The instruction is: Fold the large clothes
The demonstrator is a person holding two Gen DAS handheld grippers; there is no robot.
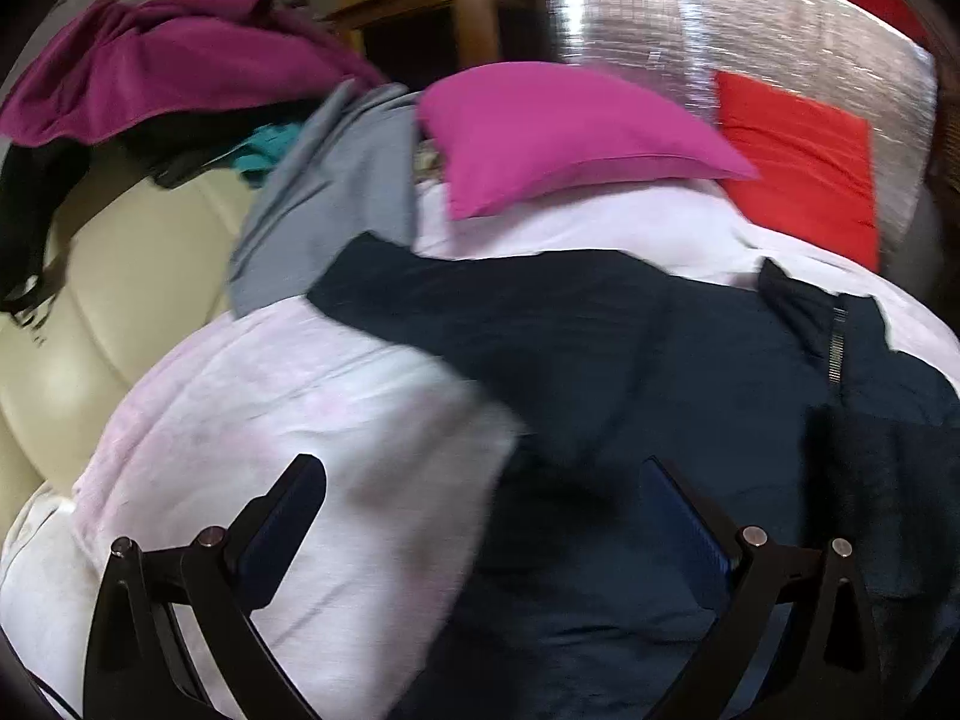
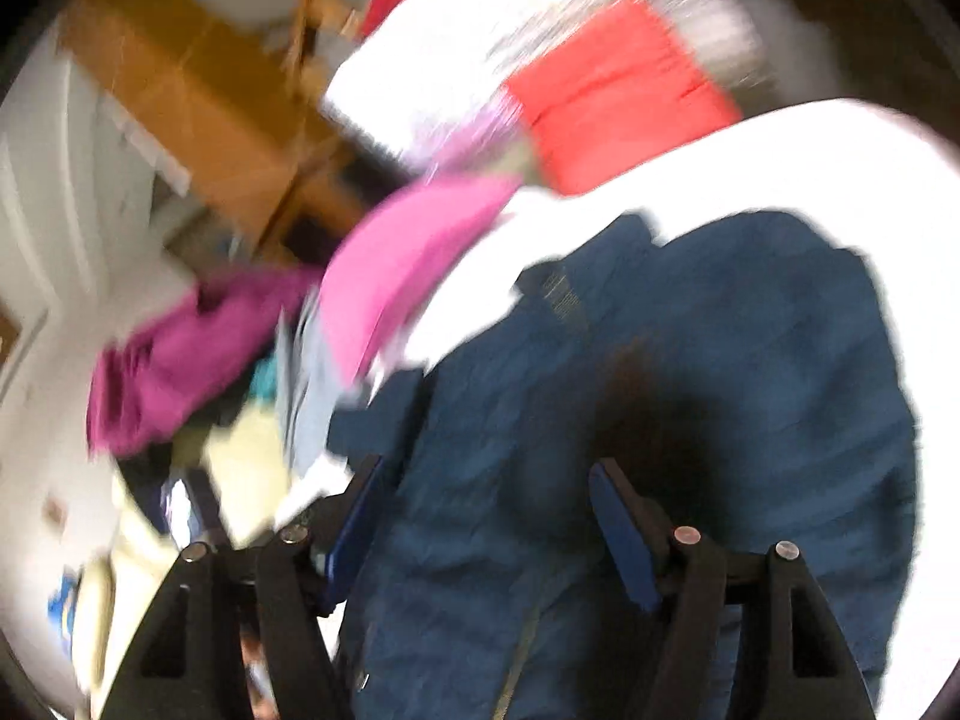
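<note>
A dark navy jacket [image 1: 600, 348] with a zipper lies spread on a white padded surface [image 1: 312, 420]. My left gripper [image 1: 480, 480] is open and empty, hovering just above the jacket's left edge where it meets the white surface. In the right wrist view the same jacket [image 2: 690, 330] looks blue and fills the lower middle. My right gripper [image 2: 486, 480] is open and empty above the jacket. Both views are blurred by motion.
A folded pink cloth [image 1: 558, 132] and a folded red cloth [image 1: 804, 162] lie beyond the jacket, near a silver foil sheet [image 1: 720, 18]. A grey garment [image 1: 330, 192] and a magenta garment [image 1: 180, 60] sit on a cream chair [image 1: 120, 300] at left. Wooden furniture [image 2: 198, 102] stands behind.
</note>
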